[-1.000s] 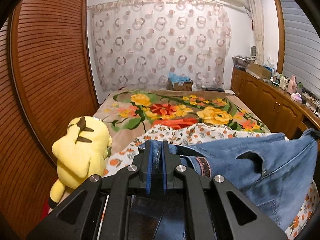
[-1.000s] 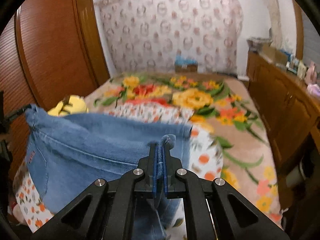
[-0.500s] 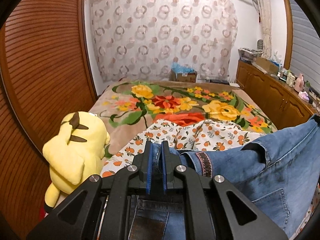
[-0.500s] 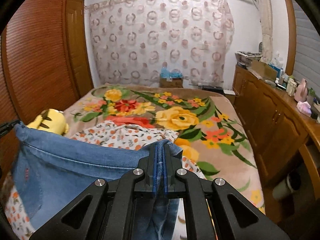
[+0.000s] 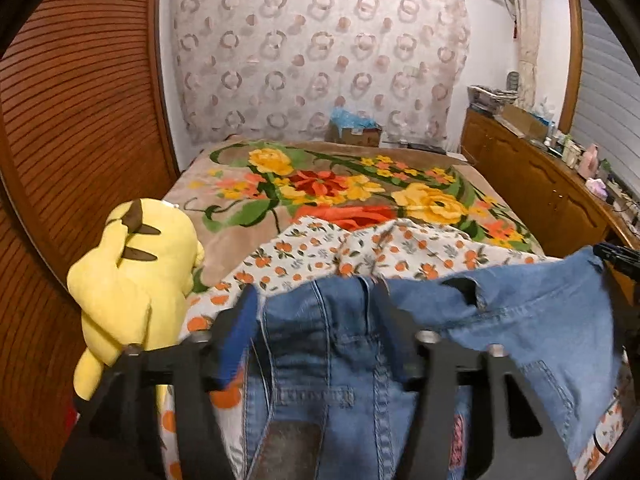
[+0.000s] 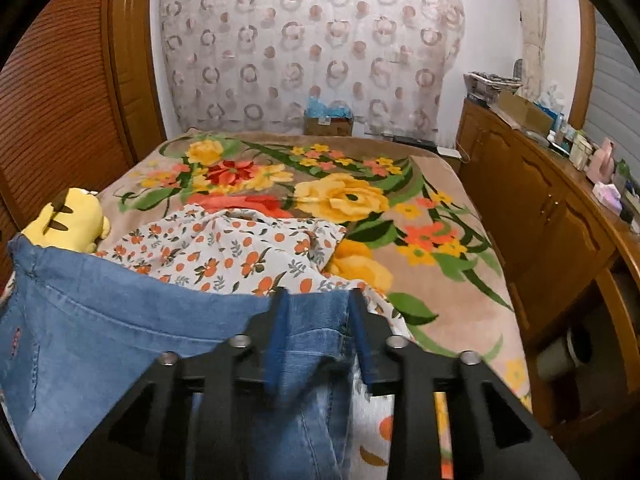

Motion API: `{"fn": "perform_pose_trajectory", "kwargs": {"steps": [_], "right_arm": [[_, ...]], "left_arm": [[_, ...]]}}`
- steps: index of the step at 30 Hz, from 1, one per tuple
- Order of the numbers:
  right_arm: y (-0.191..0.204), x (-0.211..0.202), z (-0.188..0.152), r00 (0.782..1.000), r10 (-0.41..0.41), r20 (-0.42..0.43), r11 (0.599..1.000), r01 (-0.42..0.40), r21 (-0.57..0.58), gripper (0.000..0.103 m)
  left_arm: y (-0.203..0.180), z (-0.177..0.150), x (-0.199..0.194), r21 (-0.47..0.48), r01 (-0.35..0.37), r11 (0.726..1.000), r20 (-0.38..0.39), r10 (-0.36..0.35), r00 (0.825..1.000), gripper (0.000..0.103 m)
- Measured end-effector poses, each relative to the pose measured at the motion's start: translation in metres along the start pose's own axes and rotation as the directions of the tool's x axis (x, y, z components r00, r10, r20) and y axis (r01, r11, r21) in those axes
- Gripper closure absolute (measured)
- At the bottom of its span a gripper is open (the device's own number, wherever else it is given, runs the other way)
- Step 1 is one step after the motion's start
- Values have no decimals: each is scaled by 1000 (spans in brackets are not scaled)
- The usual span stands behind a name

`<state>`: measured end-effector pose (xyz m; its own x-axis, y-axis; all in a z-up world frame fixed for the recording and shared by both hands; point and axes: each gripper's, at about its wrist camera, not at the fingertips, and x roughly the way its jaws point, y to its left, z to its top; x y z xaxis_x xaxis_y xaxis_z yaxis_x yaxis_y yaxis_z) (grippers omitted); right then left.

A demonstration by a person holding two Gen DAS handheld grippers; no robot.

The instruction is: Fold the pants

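2 grippers are reaching forward over a bed (image 6: 444, 216) covered by a flowered blanket. The left gripper (image 5: 316, 300) is spreading its fingers (image 5: 240, 320), which are opening with the waistband of the blue jeans (image 5: 532, 320) lying loose between them, no pad pressing on the denim. The right gripper (image 6: 318, 300) is likewise opening its fingers (image 6: 280, 320), with the other end of the waistband sitting between them and not being pinched. The jeans are lying across the near end of the bed, partly over a white cloth with orange print (image 6: 224, 248). 1 yellow plush toy (image 5: 132, 272) is sitting at the bed's left edge, just beside the jeans and against a wooden slatted wardrobe (image 5: 76, 112).
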<state>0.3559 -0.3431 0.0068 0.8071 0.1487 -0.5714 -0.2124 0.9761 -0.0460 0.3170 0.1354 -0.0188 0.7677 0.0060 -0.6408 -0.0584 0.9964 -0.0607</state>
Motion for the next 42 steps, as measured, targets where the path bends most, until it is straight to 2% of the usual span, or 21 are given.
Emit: {"fn": "perform_pose_trajectory", "kwargs": {"steps": [5,10,16,20,25,29,34,42], "right_arm": [[-9,-24,-23,1000,4,-9,1000,-4,-3,57],[-15,-58,-48,999,24,-23,1000,-25,-4,56],[-27,-87,-82,998,34,-51,999,-32,36,56],[-32,-101,-91,996,47,-73,996,-41,76,56],[-28,-102,-100,993,58,-106,994,-48,95,56],[-23,-102,-103,990,68,-125,992,-53,116,52],[-24,-92,-98,983,75,-165,988,-51,148,52],[-10,-90,-95,987,57,-151,992,-40,117,52]], "left_arm": [[-7,-16,-15,23,24,999,-9,-24,1000,31],[-13,-38,-32,53,19,998,-9,-18,1000,31],[-10,-70,-46,60,24,998,-45,-21,999,31],[-6,-89,-52,55,16,998,-65,-13,998,31],[1,-104,-59,38,15,999,-76,-12,997,31],[3,-115,-61,37,17,999,-87,-14,996,31],[7,-123,-57,30,3,1000,-109,1,994,31],[15,-132,-57,15,-13,1000,-125,15,992,31]]}}
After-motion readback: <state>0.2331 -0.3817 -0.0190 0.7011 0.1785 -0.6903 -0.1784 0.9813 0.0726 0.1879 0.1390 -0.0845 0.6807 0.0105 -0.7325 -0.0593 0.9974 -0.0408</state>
